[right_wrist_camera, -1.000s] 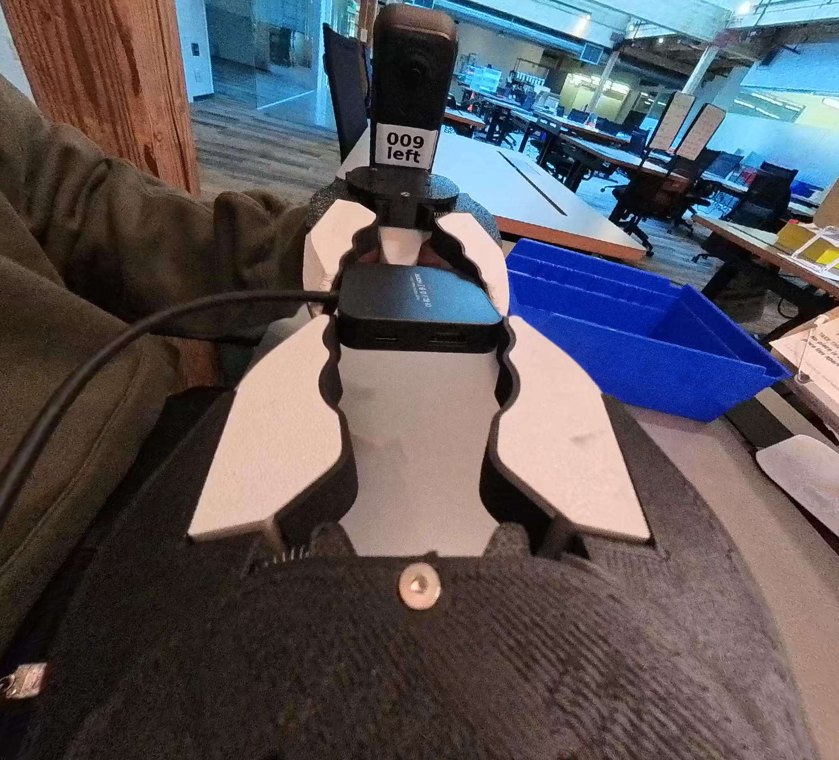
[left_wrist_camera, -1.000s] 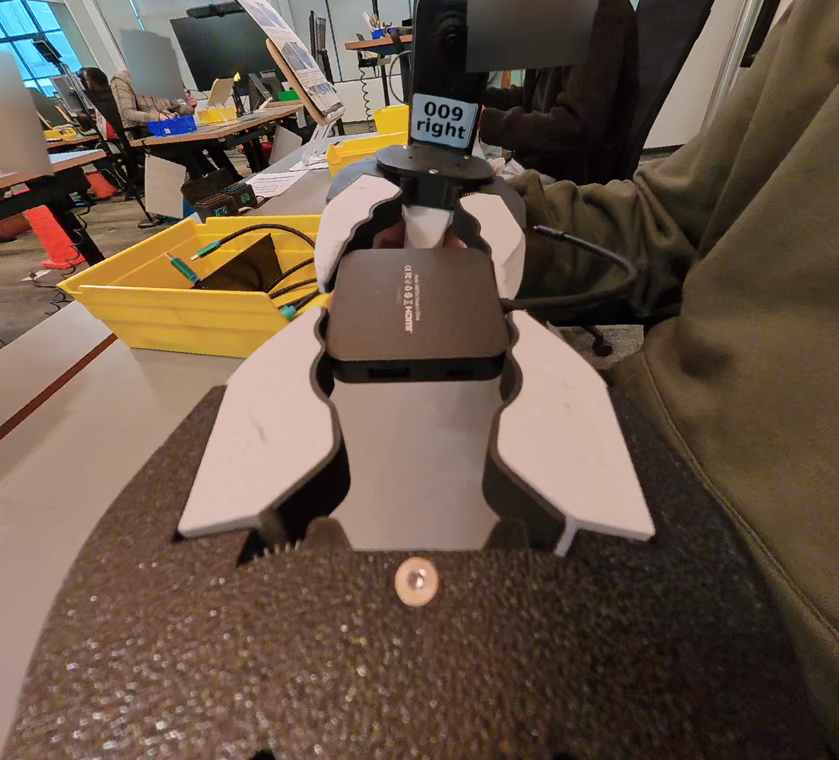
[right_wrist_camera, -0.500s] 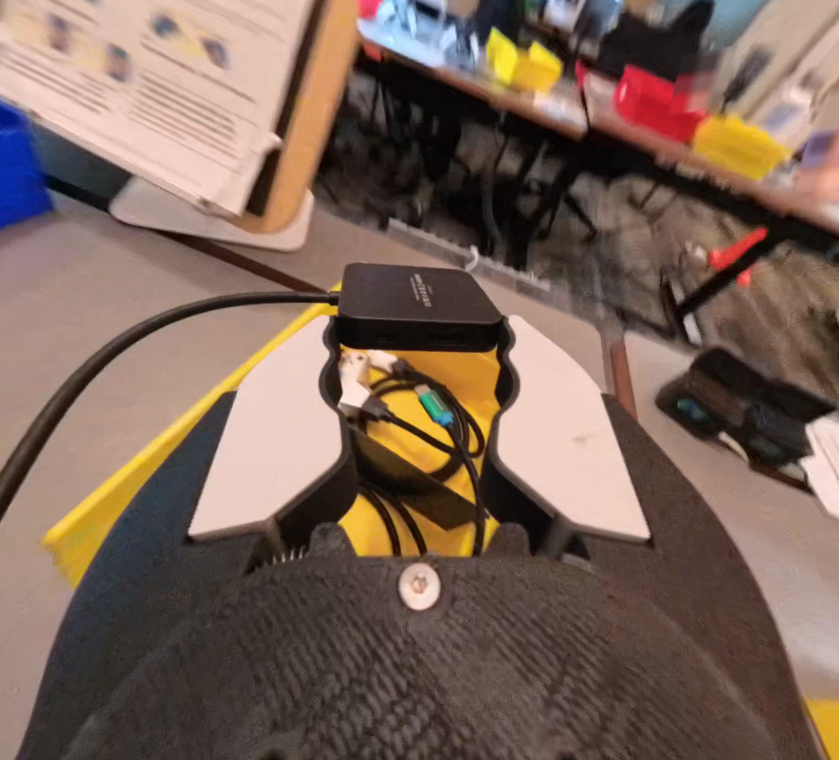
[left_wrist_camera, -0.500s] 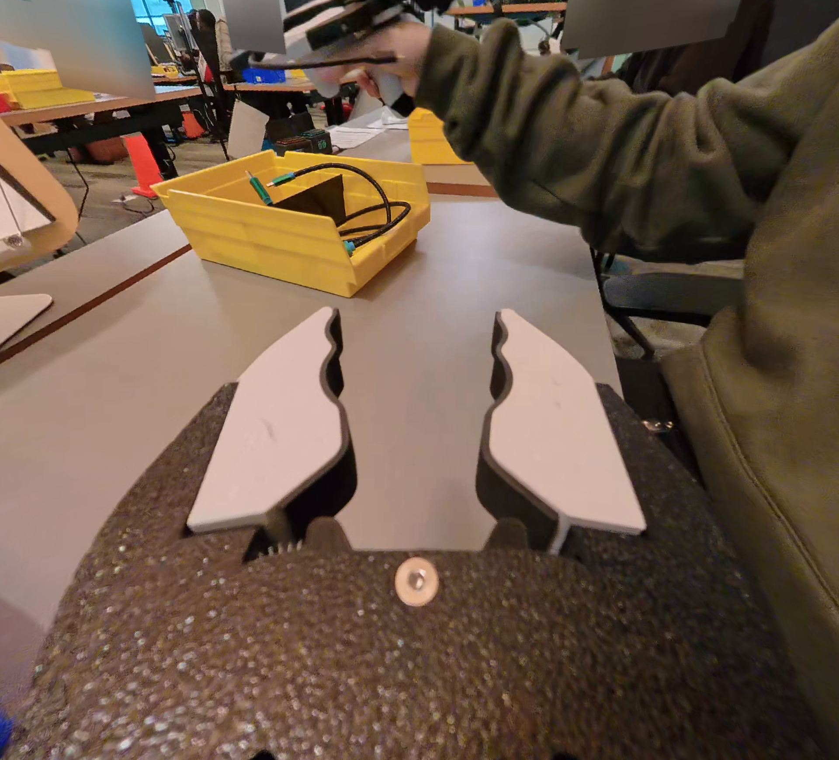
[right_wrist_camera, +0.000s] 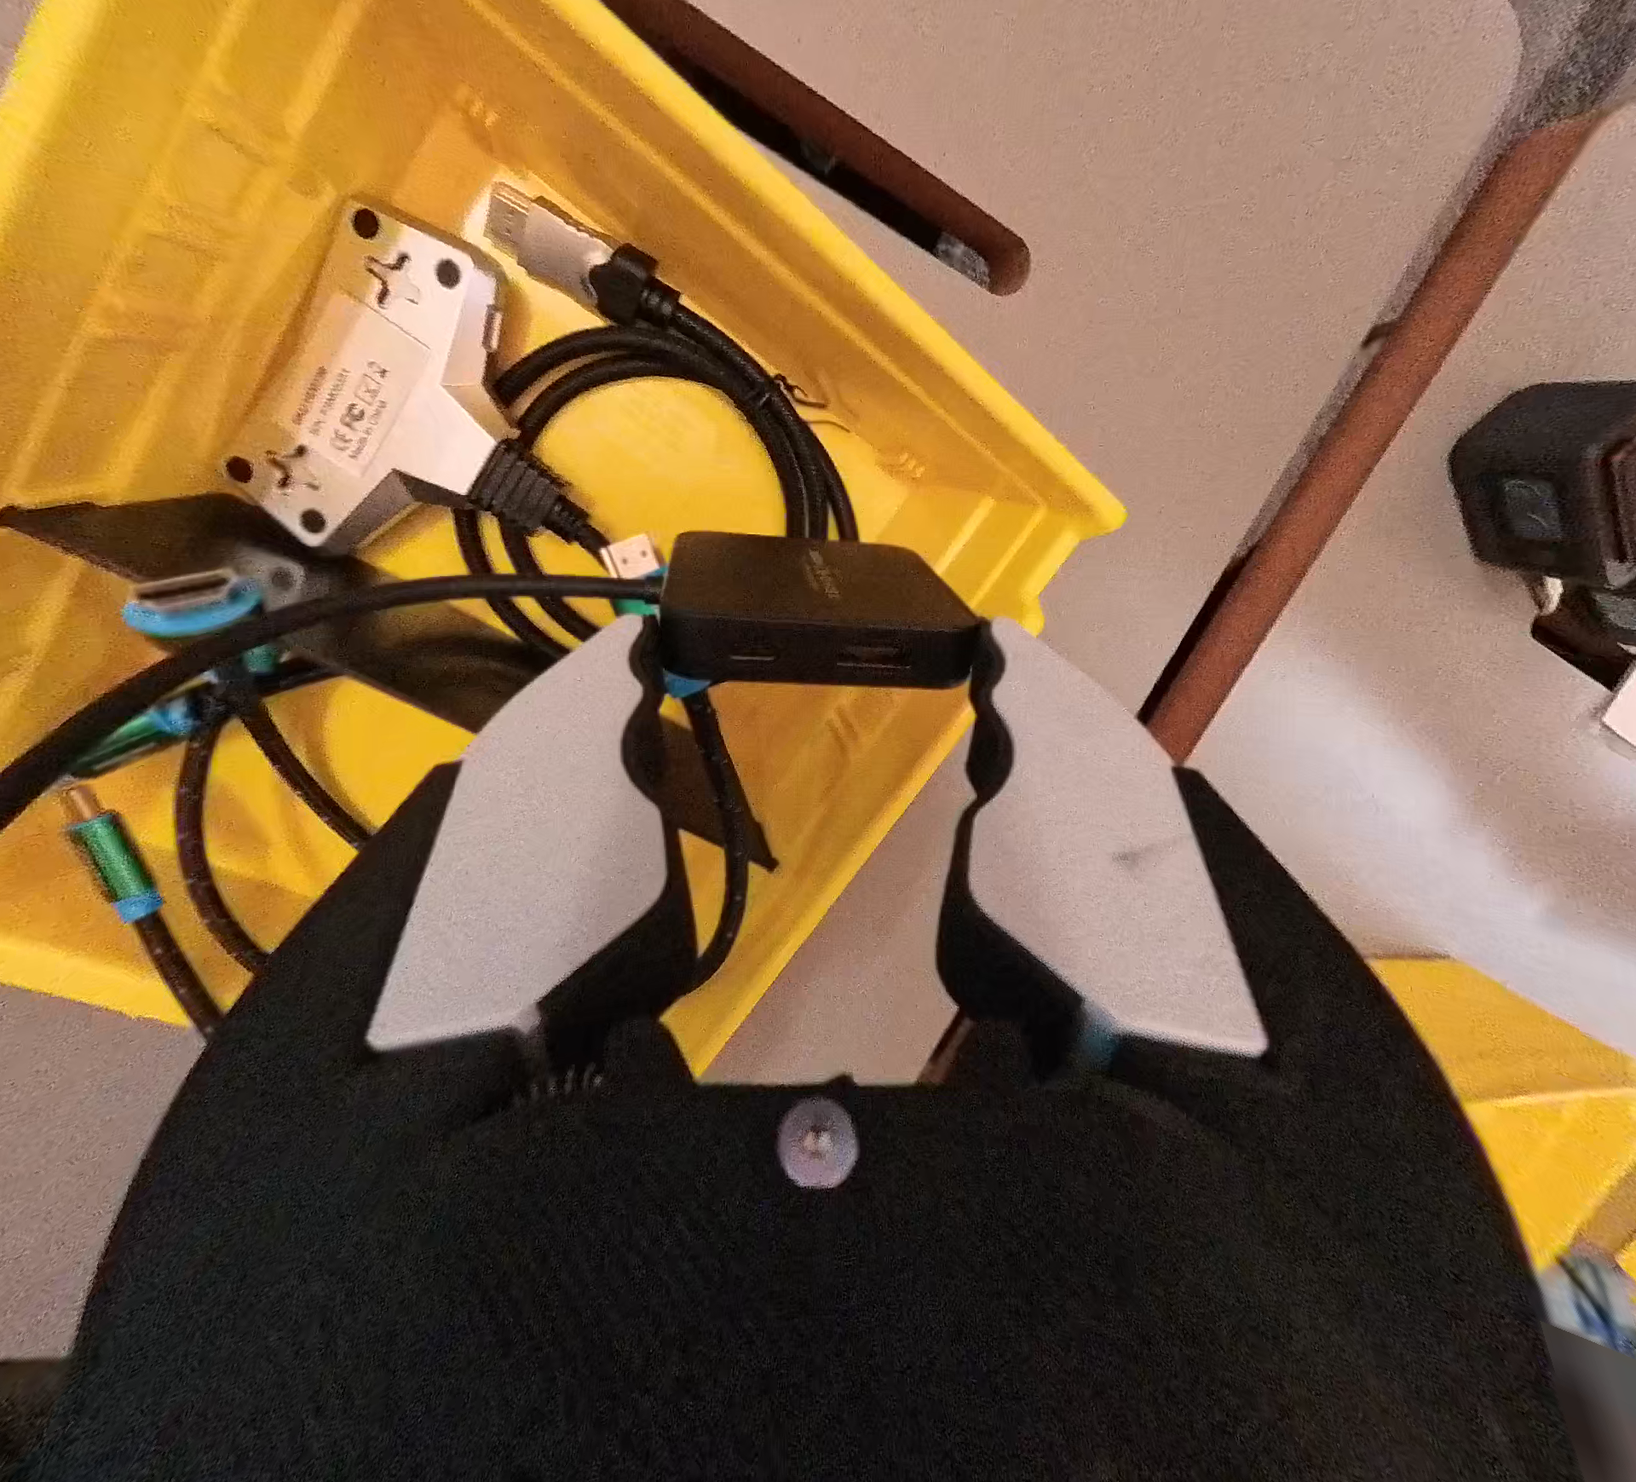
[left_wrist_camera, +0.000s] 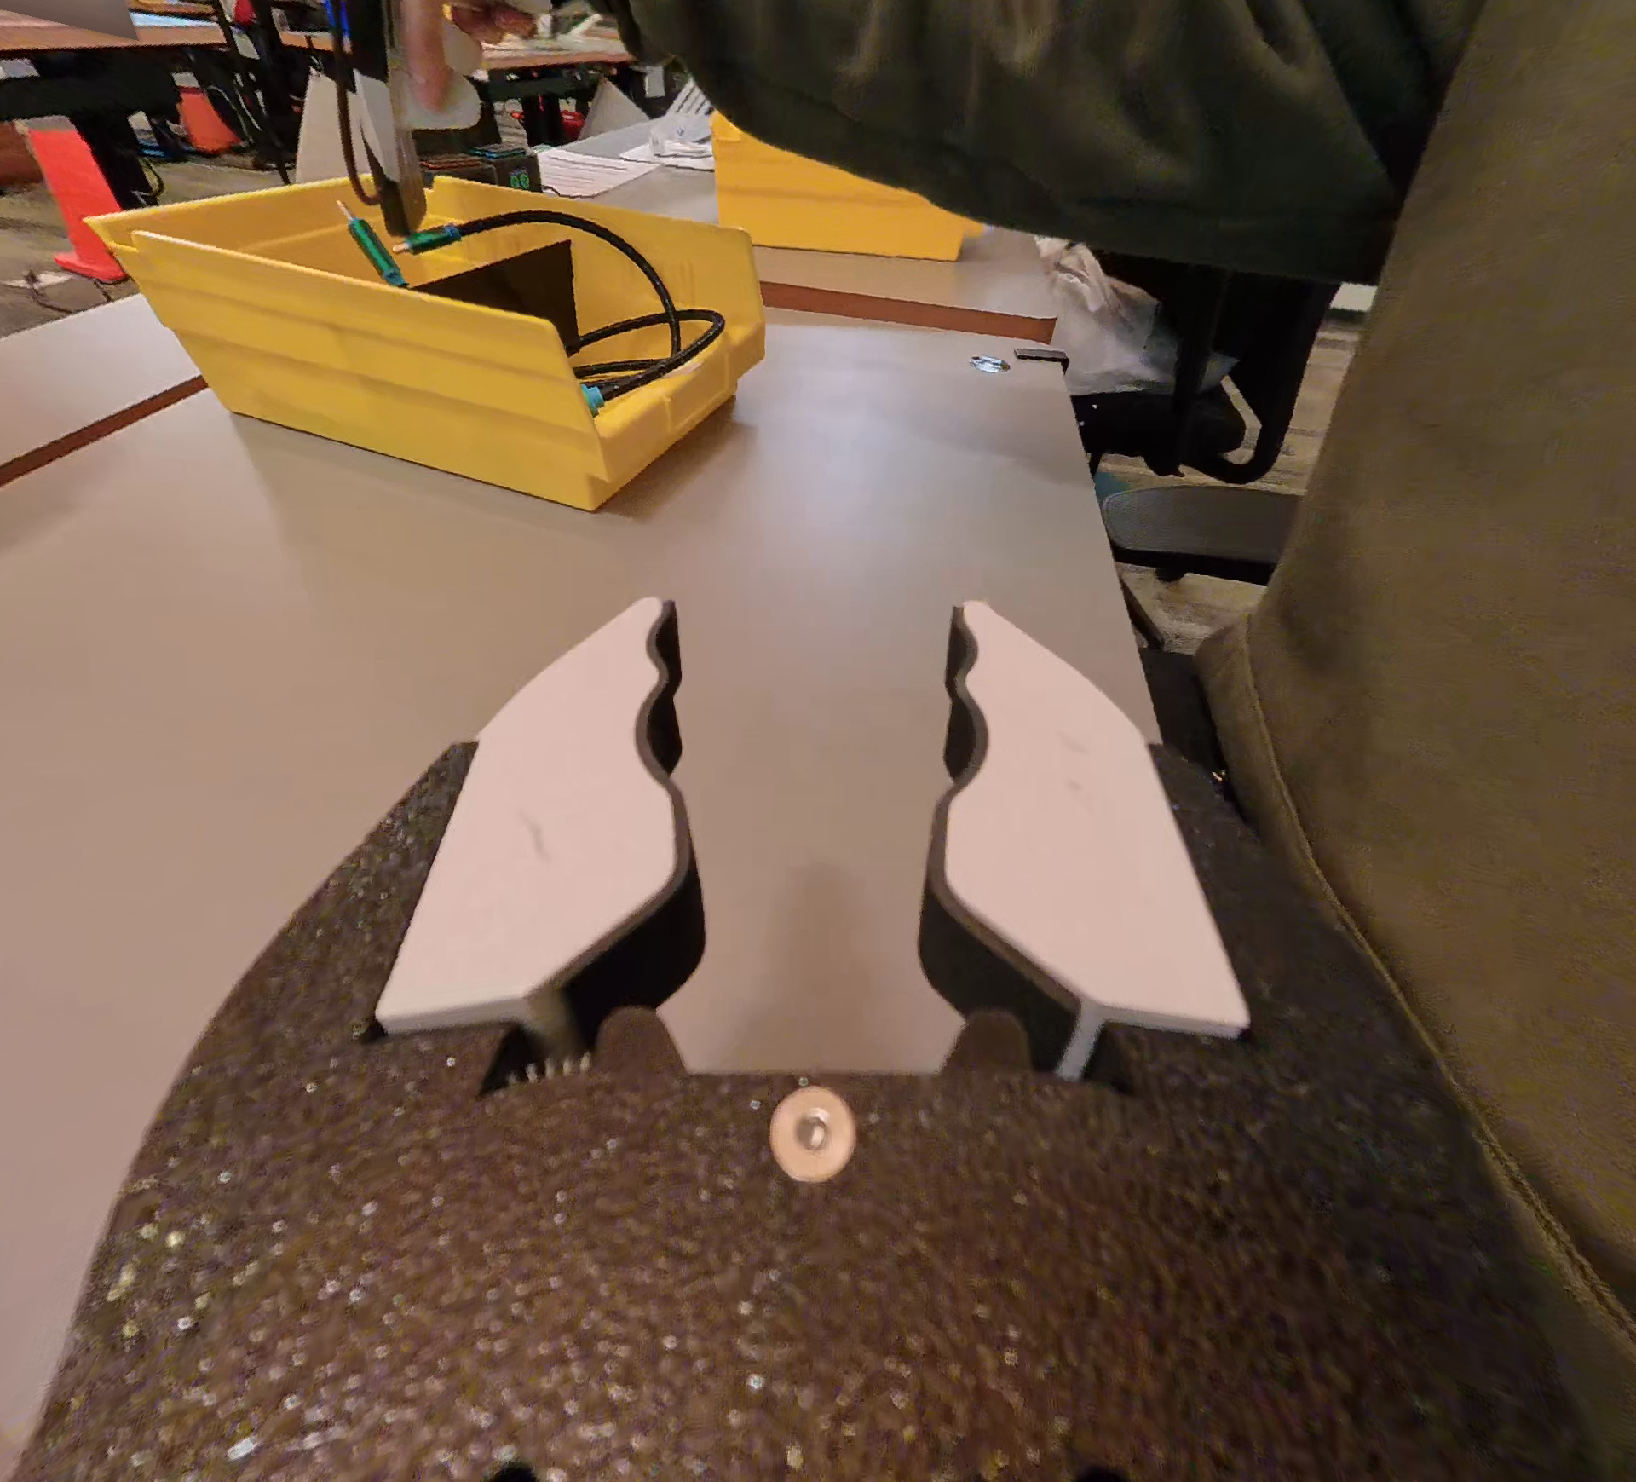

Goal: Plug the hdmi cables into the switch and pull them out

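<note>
My right gripper [right_wrist_camera: 814,634] is shut on a small black HDMI switch [right_wrist_camera: 819,612], held by its sides with two ports facing me. The switch's own black cable [right_wrist_camera: 310,616] leaves its left side. It hangs over a yellow bin [right_wrist_camera: 177,67] holding a silver adapter box [right_wrist_camera: 372,395], coiled black braided cables [right_wrist_camera: 797,448], a blue-collared HDMI plug [right_wrist_camera: 195,598] and a green plug [right_wrist_camera: 106,846]. My left gripper [left_wrist_camera: 814,612] is open and empty, low over the grey table [left_wrist_camera: 266,643]. In its view the bin [left_wrist_camera: 398,377] is far left, with the switch [left_wrist_camera: 405,191] pointing down into it.
The person's olive sleeve [left_wrist_camera: 974,23] reaches across above the table. A second yellow bin [left_wrist_camera: 823,209] stands behind. The table's right edge [left_wrist_camera: 1107,510] is close, with a chair beyond. A black device [right_wrist_camera: 1549,483] sits right of the bin. An orange cone [left_wrist_camera: 75,200] stands on the floor.
A second ago both grippers held the switch. The left gripper let go and drew back open over the table. The right gripper carried the switch over the yellow bin and tilted downward.
</note>
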Demonstrator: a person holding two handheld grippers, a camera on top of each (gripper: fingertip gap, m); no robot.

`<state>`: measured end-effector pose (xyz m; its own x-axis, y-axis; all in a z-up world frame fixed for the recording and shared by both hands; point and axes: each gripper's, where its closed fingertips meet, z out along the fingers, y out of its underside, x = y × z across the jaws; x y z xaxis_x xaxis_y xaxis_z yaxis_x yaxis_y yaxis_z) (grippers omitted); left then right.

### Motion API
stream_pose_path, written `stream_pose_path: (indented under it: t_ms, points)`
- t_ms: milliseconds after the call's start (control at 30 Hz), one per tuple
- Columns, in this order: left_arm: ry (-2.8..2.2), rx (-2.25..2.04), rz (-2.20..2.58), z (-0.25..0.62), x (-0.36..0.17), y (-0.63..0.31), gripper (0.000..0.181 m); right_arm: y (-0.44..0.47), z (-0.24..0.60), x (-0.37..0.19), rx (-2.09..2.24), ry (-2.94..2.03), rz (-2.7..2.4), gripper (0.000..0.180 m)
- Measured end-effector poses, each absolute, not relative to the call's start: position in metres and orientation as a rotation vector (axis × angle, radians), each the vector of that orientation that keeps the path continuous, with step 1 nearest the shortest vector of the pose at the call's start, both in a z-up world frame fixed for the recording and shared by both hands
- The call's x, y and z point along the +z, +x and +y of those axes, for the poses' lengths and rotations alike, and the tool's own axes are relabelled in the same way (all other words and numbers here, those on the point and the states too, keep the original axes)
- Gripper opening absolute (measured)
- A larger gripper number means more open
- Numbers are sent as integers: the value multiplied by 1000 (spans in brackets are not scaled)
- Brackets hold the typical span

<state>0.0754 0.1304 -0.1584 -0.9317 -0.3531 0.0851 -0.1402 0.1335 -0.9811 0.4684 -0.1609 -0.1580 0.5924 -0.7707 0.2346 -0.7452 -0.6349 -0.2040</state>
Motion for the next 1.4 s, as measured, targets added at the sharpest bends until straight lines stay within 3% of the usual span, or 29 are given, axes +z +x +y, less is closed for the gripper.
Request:
stream_pose_path:
  t_ms: [133, 400, 667, 900, 1100, 1400]
  points:
    - [-512, -1917, 2254, 131, -162, 80, 56, 475, -169, -176, -463, -2786, 1376, 67]
    - [-527, -1956, 2246, 136, -160, 84, 55, 470, -155, -161, -473, -2759, 1168, 96]
    - [-511, -1870, 2243, 109, -147, 109, 56, 424, -153, -116, -653, -2488, 986, 91]
    - [-394, -1652, 2325, 46, -152, 144, 59, 325, -163, -96, -728, -2044, 938, 88]
    - [-828, -1543, 2172, 9, -139, 225, 60, 270, -166, -104, -798, -1778, 886, 83]
    - [-1218, -1176, 2245, -22, -170, 304, 69, 277, -188, -114, -851, -1724, 950, 82]
